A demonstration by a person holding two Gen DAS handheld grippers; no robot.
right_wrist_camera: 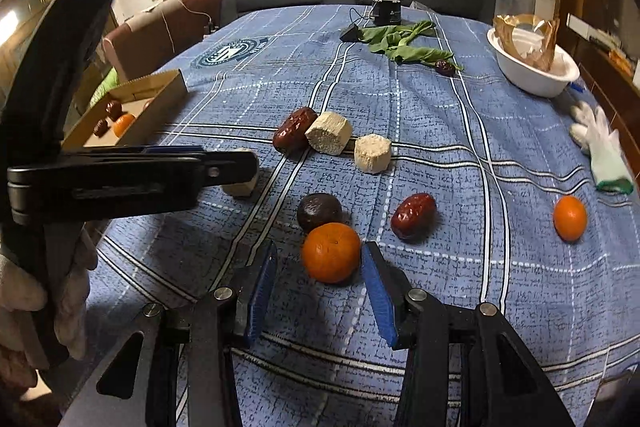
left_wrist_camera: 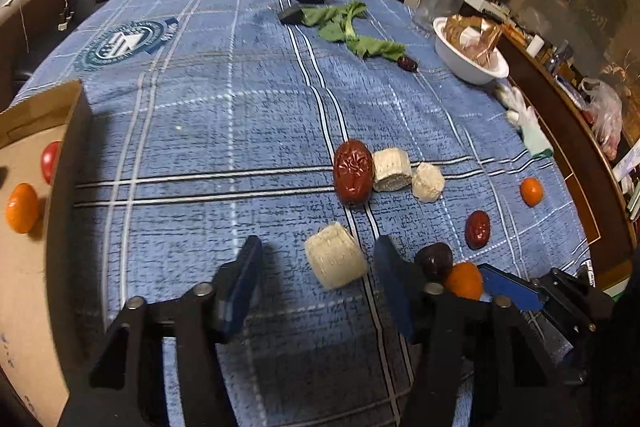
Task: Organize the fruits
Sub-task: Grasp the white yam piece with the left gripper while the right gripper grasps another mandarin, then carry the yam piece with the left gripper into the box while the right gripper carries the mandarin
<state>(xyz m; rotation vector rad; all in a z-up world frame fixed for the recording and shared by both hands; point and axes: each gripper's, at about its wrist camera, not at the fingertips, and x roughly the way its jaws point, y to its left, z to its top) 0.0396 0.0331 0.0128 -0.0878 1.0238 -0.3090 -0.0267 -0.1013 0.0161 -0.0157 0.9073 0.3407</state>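
My right gripper (right_wrist_camera: 320,277) is spread, pads not touching, with the near tangerine (right_wrist_camera: 331,253) dead ahead just past the tips on the blue cloth (right_wrist_camera: 500,287), while my left gripper (left_wrist_camera: 316,263), also spread, straddles the pale block (left_wrist_camera: 336,255).

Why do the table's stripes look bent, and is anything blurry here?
Both views use a fisheye lens, which curves the tablecloth stripes and darkens the corners. In the right wrist view the left gripper close to the lens is smeared, and the orange is sharp.
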